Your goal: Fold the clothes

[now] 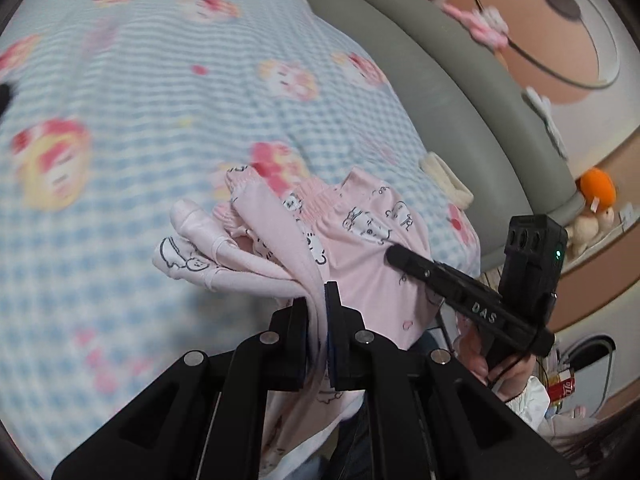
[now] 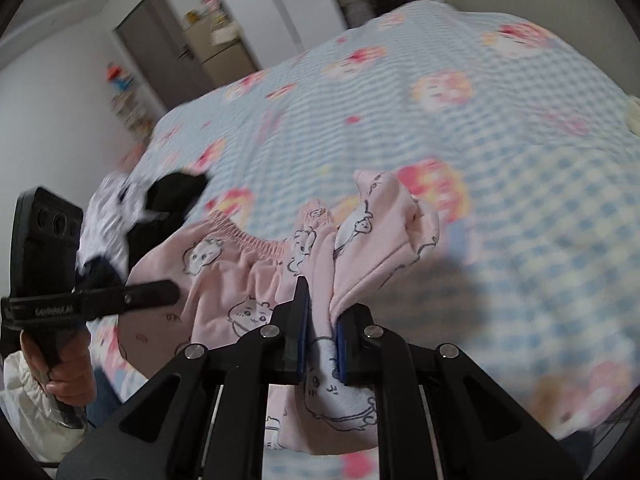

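Pink pyjama trousers (image 1: 360, 248) printed with small cartoon animals hang in the air above the bed, held between both grippers. My left gripper (image 1: 318, 300) is shut on a bunched edge of the fabric; the elastic waistband (image 1: 320, 200) shows just beyond it. My right gripper (image 2: 322, 312) is shut on another gathered part of the trousers (image 2: 224, 272), with cuffs and folds sticking up past its fingers. Each view shows the other gripper from the side: the right gripper (image 1: 394, 256) at the cloth's right edge, the left gripper (image 2: 172, 290) at its left edge.
A blue-checked bedspread (image 1: 160, 140) with pink and yellow cartoon faces covers the bed below. A grey padded headboard (image 1: 440, 92) runs along its far side. A heap of black and white clothes (image 2: 140, 216) lies at the bed's left edge. A cream sock (image 1: 444, 178) lies by the headboard.
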`<control>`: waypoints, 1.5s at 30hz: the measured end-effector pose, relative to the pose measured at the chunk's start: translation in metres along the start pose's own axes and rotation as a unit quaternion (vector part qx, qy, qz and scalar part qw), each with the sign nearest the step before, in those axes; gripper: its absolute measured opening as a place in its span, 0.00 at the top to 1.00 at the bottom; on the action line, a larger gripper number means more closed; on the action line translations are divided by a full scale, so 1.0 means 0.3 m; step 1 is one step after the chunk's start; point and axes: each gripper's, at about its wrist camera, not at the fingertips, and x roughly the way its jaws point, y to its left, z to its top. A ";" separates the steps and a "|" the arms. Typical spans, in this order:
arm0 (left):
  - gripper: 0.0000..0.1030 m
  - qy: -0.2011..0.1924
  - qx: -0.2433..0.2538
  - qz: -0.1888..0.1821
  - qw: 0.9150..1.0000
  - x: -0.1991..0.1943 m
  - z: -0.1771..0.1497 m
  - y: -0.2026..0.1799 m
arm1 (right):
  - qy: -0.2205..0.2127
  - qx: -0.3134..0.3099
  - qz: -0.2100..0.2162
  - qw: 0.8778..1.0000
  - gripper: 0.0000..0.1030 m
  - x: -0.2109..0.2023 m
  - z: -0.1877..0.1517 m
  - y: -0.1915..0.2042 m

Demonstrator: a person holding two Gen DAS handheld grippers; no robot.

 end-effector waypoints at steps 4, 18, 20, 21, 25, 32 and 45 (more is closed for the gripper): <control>0.93 0.024 0.001 -0.034 0.999 0.184 0.138 -0.078 | -0.017 0.048 -0.012 0.999 0.91 -0.035 0.068 -0.179; 0.61 -0.021 0.016 0.005 1.000 0.650 0.572 -0.251 | -0.082 0.023 -0.140 0.986 0.84 -0.053 0.593 -0.704; 0.57 0.021 0.010 0.064 0.998 0.812 0.533 -0.159 | -0.018 0.048 -0.179 0.983 0.83 0.105 0.586 -0.853; 0.57 0.050 0.003 0.104 0.993 0.884 0.507 -0.108 | 0.033 0.077 -0.188 0.979 0.82 0.213 0.569 -0.946; 0.61 0.023 -0.030 0.138 0.990 0.908 0.441 -0.049 | 0.036 0.133 -0.173 0.975 0.79 0.242 0.516 -1.020; 0.60 -0.032 0.050 0.115 0.992 0.931 0.417 -0.244 | -0.038 0.027 -0.204 0.978 0.73 0.109 0.518 -0.754; 0.50 -0.058 0.042 0.198 0.978 0.510 0.402 -0.198 | -0.020 0.006 -0.198 0.980 0.40 0.110 0.454 -0.466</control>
